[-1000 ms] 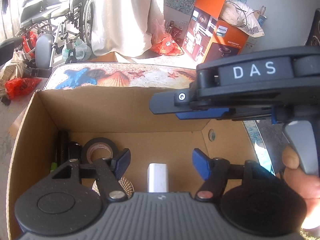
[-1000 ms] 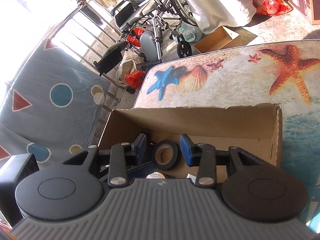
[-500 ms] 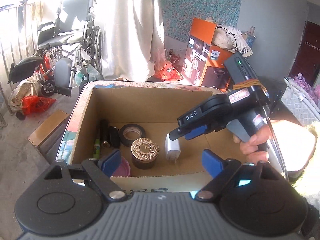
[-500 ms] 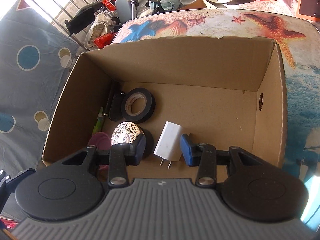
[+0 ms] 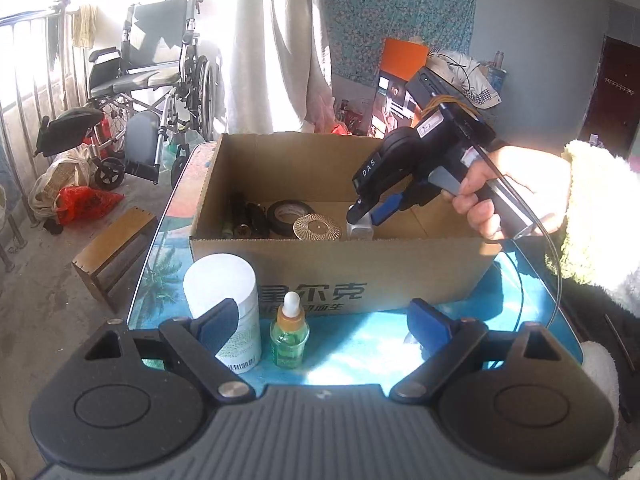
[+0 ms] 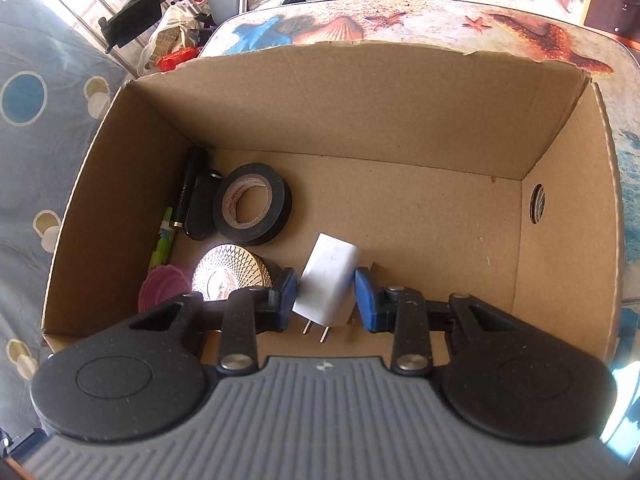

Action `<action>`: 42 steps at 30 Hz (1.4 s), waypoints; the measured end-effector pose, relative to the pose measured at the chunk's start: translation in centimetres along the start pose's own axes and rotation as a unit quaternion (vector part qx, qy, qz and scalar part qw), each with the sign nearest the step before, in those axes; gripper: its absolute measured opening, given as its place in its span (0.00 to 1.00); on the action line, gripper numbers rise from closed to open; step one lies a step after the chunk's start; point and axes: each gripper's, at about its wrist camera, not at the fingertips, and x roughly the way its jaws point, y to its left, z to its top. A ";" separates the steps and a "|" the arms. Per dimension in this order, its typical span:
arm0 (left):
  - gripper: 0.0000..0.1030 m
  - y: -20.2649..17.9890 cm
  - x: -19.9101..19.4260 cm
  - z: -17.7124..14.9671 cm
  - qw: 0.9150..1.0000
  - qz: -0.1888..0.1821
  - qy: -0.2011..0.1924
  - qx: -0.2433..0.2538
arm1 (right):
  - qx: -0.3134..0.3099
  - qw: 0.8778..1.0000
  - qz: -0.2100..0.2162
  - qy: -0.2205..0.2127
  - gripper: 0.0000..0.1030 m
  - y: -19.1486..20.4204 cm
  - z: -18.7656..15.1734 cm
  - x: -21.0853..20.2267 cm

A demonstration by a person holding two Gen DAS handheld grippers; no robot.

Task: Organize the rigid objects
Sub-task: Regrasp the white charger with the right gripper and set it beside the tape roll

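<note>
My right gripper [image 6: 325,296] brackets the white charger [image 6: 328,280] inside the cardboard box [image 6: 360,112] beside the gold lid [image 6: 231,272] — jaws released, barely apart from it; I'd lift straight clear.

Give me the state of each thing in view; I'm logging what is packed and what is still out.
cardboard box: open-topped, upright on the table.
white charger: in the box, prongs toward the camera, between the right gripper fingers.
black tape roll: lying flat in the box.
gold-lidded jar: upright in the box, lid on.
white bottle: upright outside the box, capped.
green dropper bottle: upright outside, capped.
left gripper: open, empty.
</note>
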 end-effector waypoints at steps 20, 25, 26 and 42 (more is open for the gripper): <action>0.89 -0.4 2.1 -2.4 0.999 -0.032 0.024 0.006 | 0.074 0.995 0.063 -0.030 0.31 -2.8 3.6 1.9; 0.89 -0.5 2.2 -2.4 0.999 -0.035 0.028 -0.001 | 0.106 0.991 0.071 -0.032 0.31 -4.6 3.2 1.6; 0.89 -0.5 2.2 -2.4 0.999 -0.035 0.028 -0.001 | 0.111 0.991 0.070 -0.032 0.31 -4.8 3.1 1.6; 0.89 -0.2 2.4 -2.5 0.999 -0.031 0.030 -0.007 | 0.226 0.955 0.189 -0.018 0.28 -6.2 2.4 3.5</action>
